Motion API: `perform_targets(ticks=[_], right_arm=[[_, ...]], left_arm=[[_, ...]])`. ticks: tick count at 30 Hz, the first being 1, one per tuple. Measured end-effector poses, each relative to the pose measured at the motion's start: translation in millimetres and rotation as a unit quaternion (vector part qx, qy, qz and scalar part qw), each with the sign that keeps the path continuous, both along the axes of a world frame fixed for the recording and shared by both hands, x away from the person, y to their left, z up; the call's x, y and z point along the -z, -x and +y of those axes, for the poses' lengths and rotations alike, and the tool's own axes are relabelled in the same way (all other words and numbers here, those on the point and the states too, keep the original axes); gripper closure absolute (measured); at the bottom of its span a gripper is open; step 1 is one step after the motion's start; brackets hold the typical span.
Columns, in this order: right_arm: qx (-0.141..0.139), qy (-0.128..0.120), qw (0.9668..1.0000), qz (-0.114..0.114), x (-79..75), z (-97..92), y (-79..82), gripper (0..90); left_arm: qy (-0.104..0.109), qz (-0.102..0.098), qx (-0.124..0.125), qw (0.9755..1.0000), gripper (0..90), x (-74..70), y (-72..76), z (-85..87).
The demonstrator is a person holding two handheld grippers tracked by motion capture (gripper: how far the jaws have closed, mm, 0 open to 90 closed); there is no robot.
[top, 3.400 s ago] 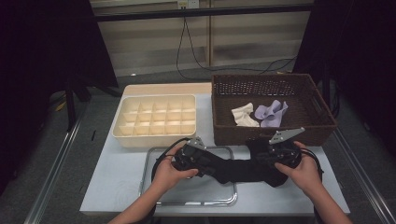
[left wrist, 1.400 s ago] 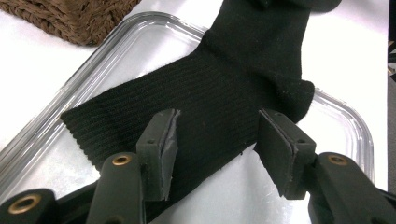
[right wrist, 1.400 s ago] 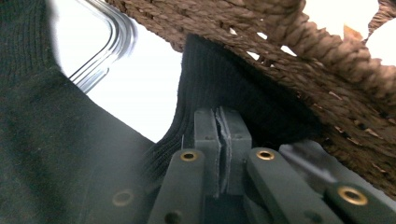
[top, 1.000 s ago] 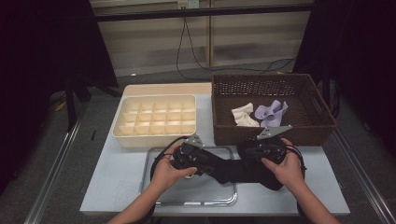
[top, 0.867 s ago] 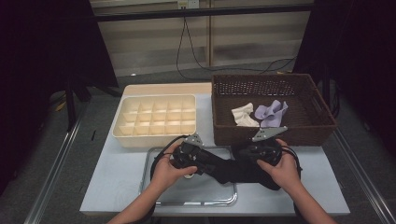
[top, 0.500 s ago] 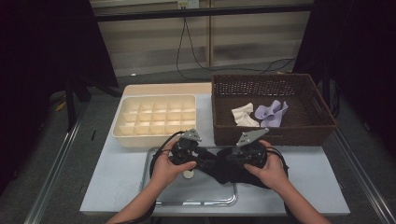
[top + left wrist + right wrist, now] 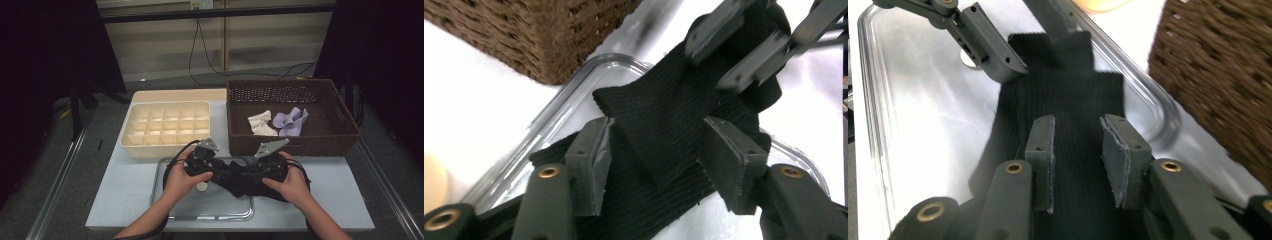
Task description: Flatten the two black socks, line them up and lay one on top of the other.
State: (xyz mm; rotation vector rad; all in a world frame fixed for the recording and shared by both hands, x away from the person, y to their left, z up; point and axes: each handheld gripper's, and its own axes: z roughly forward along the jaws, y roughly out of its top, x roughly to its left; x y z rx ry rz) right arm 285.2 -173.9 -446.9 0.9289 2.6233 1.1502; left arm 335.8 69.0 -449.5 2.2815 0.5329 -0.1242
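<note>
Evidently limp and light, the black knit sock at frame centre suits pinching at its folded edge: left gripper straddles it half-wide, right gripper just opening over it.

Left gripper and right gripper sit close together, jaws facing, over a clear tray, a black sock bunched between them. Just beyond the left gripper: cream divided box. Just beyond the right: brown wicker basket holding a white sock and a lilac sock.
</note>
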Motion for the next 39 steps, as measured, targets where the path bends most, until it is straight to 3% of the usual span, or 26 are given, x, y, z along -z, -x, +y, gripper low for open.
perform_targets(ticks=[7, 11, 14, 16, 19, 21, 22, 23, 24, 27, 32, 34, 36, 39], right_arm=[[0.045, -0.004, 0.9990, -0.003, -5.9, -33.8, 12.7, 59.5], [0.065, 0.012, 0.9978, 0.007, -1.8, -49.6, 21.7, 59.7], [0.070, 0.014, 0.9973, 0.019, 6.4, -57.2, 26.2, 66.8], [0.078, 0.018, 0.9965, 0.024, 11.7, -59.5, 28.3, 74.2], [0.079, 0.013, 0.9964, 0.030, 16.5, -60.5, 28.9, 86.3], [0.079, 0.008, 0.9964, 0.030, 15.3, -61.5, 28.0, 88.2], [0.081, 0.006, 0.9962, 0.032, 13.7, -61.6, 27.8, 88.4], [0.079, 0.006, 0.9964, 0.031, 11.8, -61.8, 27.1, 88.5], [0.079, 0.007, 0.9965, 0.028, 9.6, -61.8, 26.6, 88.6], [0.073, 0.000, 0.9970, 0.023, 3.4, -60.4, 24.5, 88.6], [0.067, -0.004, 0.9977, 0.010, -2.0, -54.2, 21.2, 88.5], [0.065, -0.001, 0.9978, 0.010, -0.7, -50.6, 20.2, 88.5], [0.061, 0.004, 0.9980, 0.015, 1.6, -48.1, 18.5, 87.9], [0.067, 0.006, 0.9975, 0.021, 5.1, -47.4, 15.7, 79.6]], left_arm=[[-0.030, -0.005, 0.004, 0.9995, 53.1, 7.7, -1.9, -8.5], [-0.063, -0.006, 0.013, 0.9979, 60.8, 11.2, -0.9, -15.1], [-0.072, -0.005, 0.013, 0.9973, 68.4, 11.1, 0.0, -19.3], [-0.075, 0.004, 0.026, 0.9968, 80.2, 8.9, -1.1, -20.3], [-0.075, 0.015, 0.019, 0.9969, 85.1, 5.1, 0.8, -21.9], [-0.072, 0.017, 0.024, 0.9970, 85.9, -0.2, 0.2, -19.6], [-0.064, 0.024, 0.024, 0.9974, 86.0, -3.3, 0.3, -17.6], [-0.064, 0.016, 0.029, 0.9974, 86.0, -7.2, -0.5, -14.9], [-0.049, 0.022, 0.015, 0.9984, 86.1, -9.9, 1.9, -13.7], [-0.043, 0.018, 0.019, 0.9987, 86.0, -19.1, 3.0, -4.5], [-0.028, 0.024, -0.002, 0.9993, 86.0, -19.2, 3.3, 9.3], [-0.037, 0.022, 0.002, 0.9991, 85.9, -18.1, 2.4, 11.0], [-0.029, 0.027, 0.004, 0.9992, 85.8, -15.3, 2.2, 9.6], [-0.038, 0.031, 0.012, 0.9987, 85.7, -13.1, 1.9, 7.6]])
